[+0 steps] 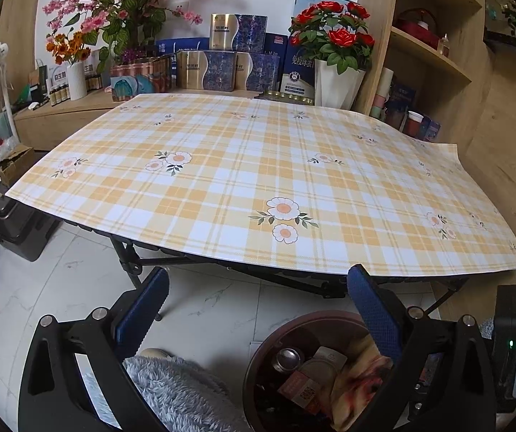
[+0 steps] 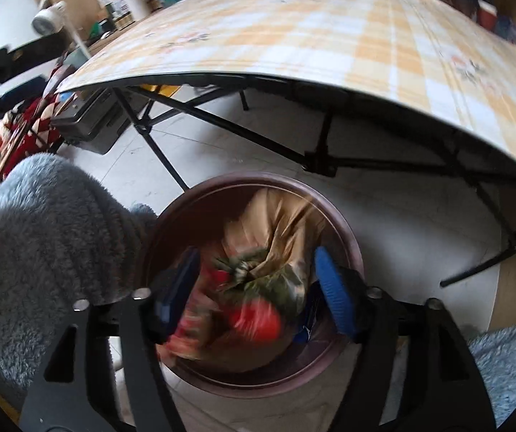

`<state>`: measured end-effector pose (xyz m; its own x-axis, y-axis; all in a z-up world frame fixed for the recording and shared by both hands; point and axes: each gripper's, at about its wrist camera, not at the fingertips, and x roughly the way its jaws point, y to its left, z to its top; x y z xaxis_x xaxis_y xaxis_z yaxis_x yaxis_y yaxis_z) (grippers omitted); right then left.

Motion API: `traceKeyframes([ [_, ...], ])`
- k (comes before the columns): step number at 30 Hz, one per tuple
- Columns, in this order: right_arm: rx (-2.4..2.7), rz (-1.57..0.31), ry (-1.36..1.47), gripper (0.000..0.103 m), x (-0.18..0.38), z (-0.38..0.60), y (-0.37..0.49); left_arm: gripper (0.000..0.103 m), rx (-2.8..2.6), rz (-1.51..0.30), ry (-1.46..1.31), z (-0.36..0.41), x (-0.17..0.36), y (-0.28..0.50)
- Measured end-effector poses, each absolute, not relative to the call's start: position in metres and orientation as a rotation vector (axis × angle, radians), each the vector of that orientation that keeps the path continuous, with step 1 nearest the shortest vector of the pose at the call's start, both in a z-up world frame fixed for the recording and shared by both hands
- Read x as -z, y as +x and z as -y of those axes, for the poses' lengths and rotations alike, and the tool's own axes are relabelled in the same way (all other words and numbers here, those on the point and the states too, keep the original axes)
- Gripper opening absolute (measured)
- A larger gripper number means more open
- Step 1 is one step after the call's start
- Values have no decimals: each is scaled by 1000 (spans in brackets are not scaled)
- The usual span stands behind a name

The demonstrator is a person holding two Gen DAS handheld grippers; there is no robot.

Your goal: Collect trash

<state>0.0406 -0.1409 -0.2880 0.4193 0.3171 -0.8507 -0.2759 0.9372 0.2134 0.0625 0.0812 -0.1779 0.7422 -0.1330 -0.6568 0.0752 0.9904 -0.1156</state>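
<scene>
A round dark-brown trash bin (image 1: 268, 345) stands on the floor in front of the table; it also shows in the right wrist view (image 2: 344, 230). It holds a can (image 1: 287, 359), a small carton (image 1: 299, 385) and crumpled tan wrappers (image 1: 360, 378). In the right wrist view a crumpled tan, green and red wrapper (image 2: 261, 273) lies in the bin between the blue pads, blurred. My right gripper (image 2: 254, 288) is open right above the bin. My left gripper (image 1: 258, 298) is open and empty, held above the floor and the bin's left side.
A folding table with a yellow plaid floral cloth (image 1: 258, 165) stands beyond the bin, its black legs (image 2: 222, 122) underneath. Boxes, vases and flowers (image 1: 330, 36) line a wooden shelf behind it. A grey fluffy sleeve (image 2: 53, 223) is at the left. A black case (image 1: 9, 223) sits on the floor.
</scene>
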Motion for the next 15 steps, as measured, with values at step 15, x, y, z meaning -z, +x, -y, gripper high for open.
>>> traceKeyframes([
  [15,-258,-1085,98,97,287,161,45,97,112,-737,-77,-80,180,63],
])
